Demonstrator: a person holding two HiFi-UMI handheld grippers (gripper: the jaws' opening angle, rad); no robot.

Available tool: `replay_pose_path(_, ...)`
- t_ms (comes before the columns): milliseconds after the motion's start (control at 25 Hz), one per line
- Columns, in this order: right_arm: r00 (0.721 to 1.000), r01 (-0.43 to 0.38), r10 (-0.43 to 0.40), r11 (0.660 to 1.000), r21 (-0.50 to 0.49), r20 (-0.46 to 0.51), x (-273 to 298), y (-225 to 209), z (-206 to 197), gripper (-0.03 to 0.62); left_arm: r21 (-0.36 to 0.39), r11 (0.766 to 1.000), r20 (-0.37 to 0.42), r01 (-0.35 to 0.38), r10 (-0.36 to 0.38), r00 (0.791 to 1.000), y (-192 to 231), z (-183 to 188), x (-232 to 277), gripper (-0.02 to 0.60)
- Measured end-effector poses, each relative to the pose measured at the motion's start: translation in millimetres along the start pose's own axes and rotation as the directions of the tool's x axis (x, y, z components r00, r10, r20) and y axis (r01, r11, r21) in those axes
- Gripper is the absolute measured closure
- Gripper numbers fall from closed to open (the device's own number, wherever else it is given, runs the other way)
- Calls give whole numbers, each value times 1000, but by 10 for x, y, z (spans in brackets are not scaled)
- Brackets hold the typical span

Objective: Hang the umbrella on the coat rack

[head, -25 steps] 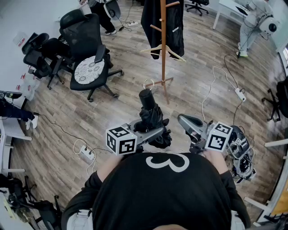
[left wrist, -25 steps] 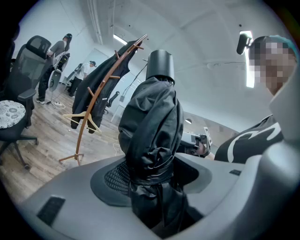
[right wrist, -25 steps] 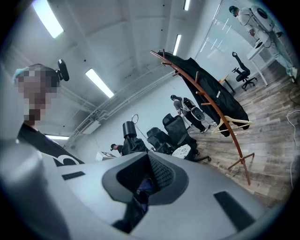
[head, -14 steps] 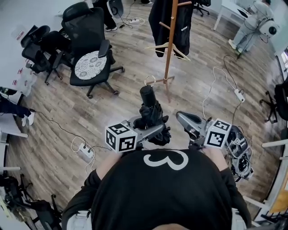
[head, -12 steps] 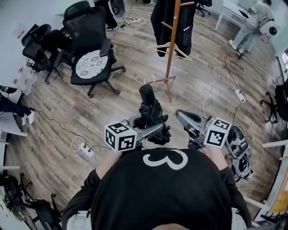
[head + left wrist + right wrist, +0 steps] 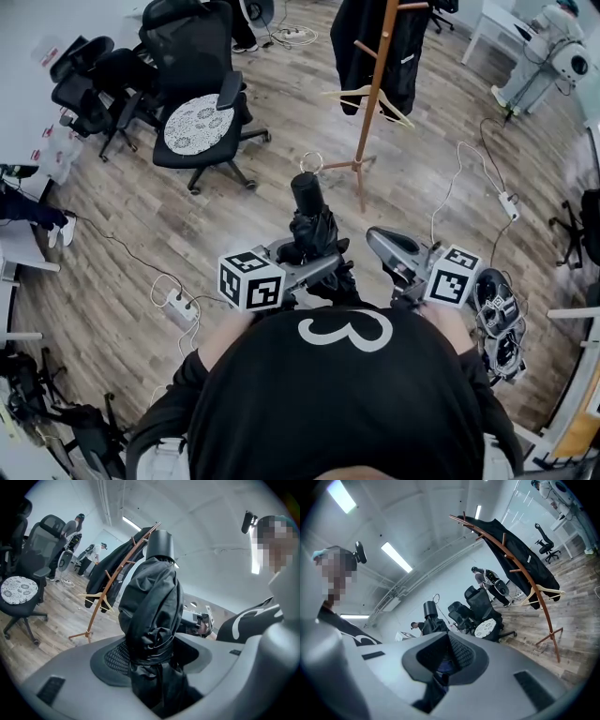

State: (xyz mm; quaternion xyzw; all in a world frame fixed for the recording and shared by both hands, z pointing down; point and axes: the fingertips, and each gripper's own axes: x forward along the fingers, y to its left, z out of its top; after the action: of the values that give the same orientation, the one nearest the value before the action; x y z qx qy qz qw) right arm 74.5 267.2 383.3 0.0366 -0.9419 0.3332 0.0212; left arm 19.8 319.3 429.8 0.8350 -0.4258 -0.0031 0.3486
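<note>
A folded black umbrella point(image 6: 312, 228) stands upright in my left gripper point(image 6: 321, 265), whose jaws are shut on its lower body. In the left gripper view the umbrella point(image 6: 152, 611) fills the middle and its cap points up. A thin loop point(image 6: 311, 162) rises from its top. The wooden coat rack point(image 6: 374, 98) stands ahead and slightly right, with a black coat point(image 6: 361, 37) and a bare hanger point(image 6: 367, 94) on it. It also shows as a coat rack point(image 6: 110, 581) in the left gripper view. My right gripper point(image 6: 375, 241) is held beside the umbrella, shut and holding nothing.
A black office chair point(image 6: 195, 112) with a patterned cushion stands ahead on the left, with more chairs point(image 6: 89, 89) behind it. A power strip point(image 6: 178, 302) and cables lie on the wood floor. A white cable point(image 6: 459, 178) runs right of the rack's base point(image 6: 349, 167).
The coat rack and chair have shifted right and closer in the head view as I move toward the rack. Both grippers keep their pose, with the umbrella still held.
</note>
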Motion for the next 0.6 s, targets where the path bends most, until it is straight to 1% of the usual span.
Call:
replay_pose_path(120,1000,-10,10,1000,12,4,53,-131,93,567,1,1000,-15,-14,14,1000,88,88,86,311)
replay_pose_path(240,1000,-12,12,1000,17,12,92,-299,272,568,8,1000,-26,-18,18,999,179,246,221,311)
replay_pose_path(600,1000,4,-5,1000,27,26,97,-1024,810,568,16,1000,-56,-14,15,998,523,683,894,311)
